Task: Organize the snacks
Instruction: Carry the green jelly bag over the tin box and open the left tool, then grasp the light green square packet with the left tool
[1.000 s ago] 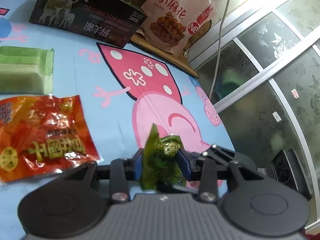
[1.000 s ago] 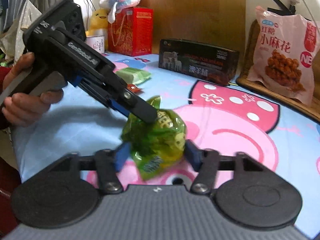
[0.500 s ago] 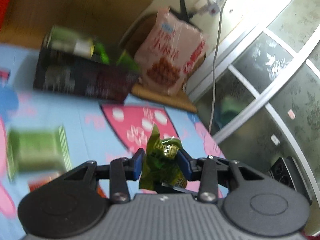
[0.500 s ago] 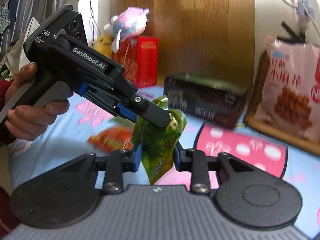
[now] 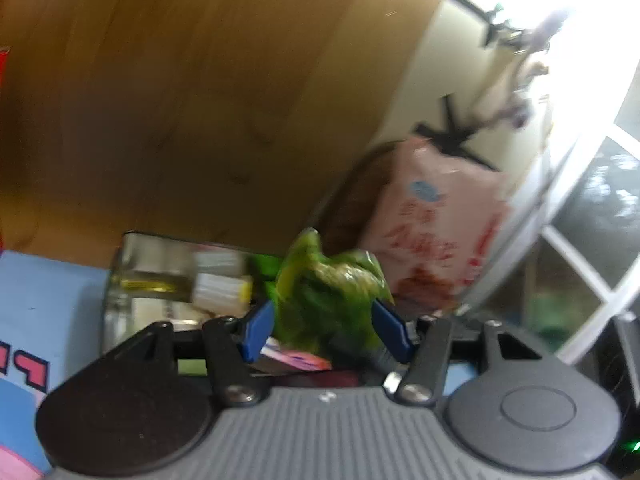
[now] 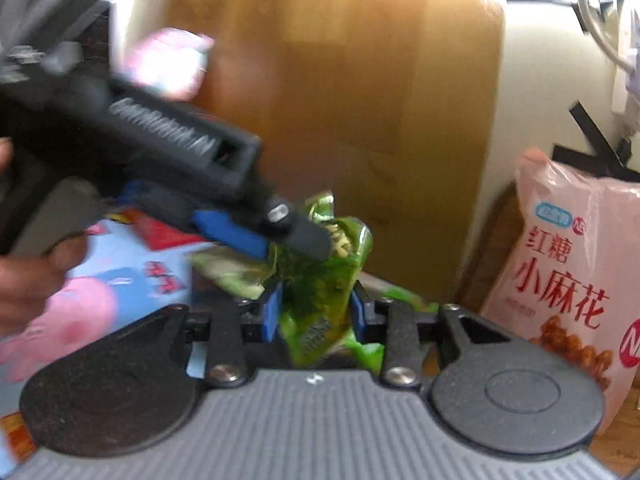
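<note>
A crumpled green snack packet point(image 5: 328, 300) is held in the air by both grippers. My left gripper point(image 5: 326, 328) is shut on its upper part. In the right wrist view the left gripper's fingers point(image 6: 296, 236) pinch the packet's top point(image 6: 320, 280) from the left. My right gripper point(image 6: 314, 314) is shut on the packet's lower half. Below and behind it is the dark box point(image 5: 160, 280), its top open, with packets inside; both views are blurred.
A large pink bag of fried dough twists point(image 6: 572, 276) leans against the wall at right, also in the left wrist view point(image 5: 436, 236). The blue cartoon tablecloth point(image 6: 120, 276) lies at left. A wooden panel point(image 6: 340, 80) stands behind. A glass door point(image 5: 592, 260) is at far right.
Both grippers have lifted the green packet off the cloth and carried it up and toward the dark box. The right gripper closed on it. The views now tilt up at the wall.
</note>
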Tool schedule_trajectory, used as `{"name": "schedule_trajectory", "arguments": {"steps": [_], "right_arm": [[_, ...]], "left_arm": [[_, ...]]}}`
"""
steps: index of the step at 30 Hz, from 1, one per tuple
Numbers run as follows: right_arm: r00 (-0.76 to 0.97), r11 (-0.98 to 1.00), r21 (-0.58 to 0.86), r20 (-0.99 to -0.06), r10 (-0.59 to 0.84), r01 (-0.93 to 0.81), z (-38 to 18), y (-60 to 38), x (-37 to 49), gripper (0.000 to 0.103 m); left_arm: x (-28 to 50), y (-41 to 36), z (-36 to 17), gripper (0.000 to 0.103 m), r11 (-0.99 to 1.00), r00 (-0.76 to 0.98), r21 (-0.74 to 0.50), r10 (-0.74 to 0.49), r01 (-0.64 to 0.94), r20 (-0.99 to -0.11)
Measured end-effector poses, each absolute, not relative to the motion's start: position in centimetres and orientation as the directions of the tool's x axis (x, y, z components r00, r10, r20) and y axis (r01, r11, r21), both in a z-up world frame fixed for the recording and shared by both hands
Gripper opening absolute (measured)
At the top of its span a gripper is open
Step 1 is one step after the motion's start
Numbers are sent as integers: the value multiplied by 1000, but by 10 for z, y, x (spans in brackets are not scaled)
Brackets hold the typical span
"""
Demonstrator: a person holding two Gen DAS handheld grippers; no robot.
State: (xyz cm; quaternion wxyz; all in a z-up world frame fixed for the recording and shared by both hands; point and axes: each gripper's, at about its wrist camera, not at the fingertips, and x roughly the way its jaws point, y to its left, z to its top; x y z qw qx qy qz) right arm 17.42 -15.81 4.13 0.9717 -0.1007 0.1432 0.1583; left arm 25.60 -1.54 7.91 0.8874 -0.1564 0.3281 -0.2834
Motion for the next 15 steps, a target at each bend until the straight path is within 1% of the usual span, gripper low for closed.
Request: {"name": "schedule_trajectory", "arguments": {"steps": [2,5,7,9,11,15], "right_arm": [[919,944,-131,-302,254,-304,37,-164,175,52],[913,944,-36,-269,307,-328,32,-177,154,52],[903,936,-13,-268,336,-352,25,-179,134,52],[868,913,28,-298,397,-408,16,-177,120,53],[821,887,71,-351,450,-456,5,-171,109,53],[743,853,68,-460,487,-517,-14,-141,101,53]], "left_arm": [[254,-5,71,55,779,616,-499,-615,380,-491],[236,20,62,55,758,611,-525,-637,386,-470],[220,42,55,55,766,621,-528,-624,366,-475],[212,65,48,57,771,625,-544,-610,330,-487],[199,87,40,58,781,632,-558,-588,281,-504],[169,121,23,58,788,649,-581,-553,203,-523]]}}
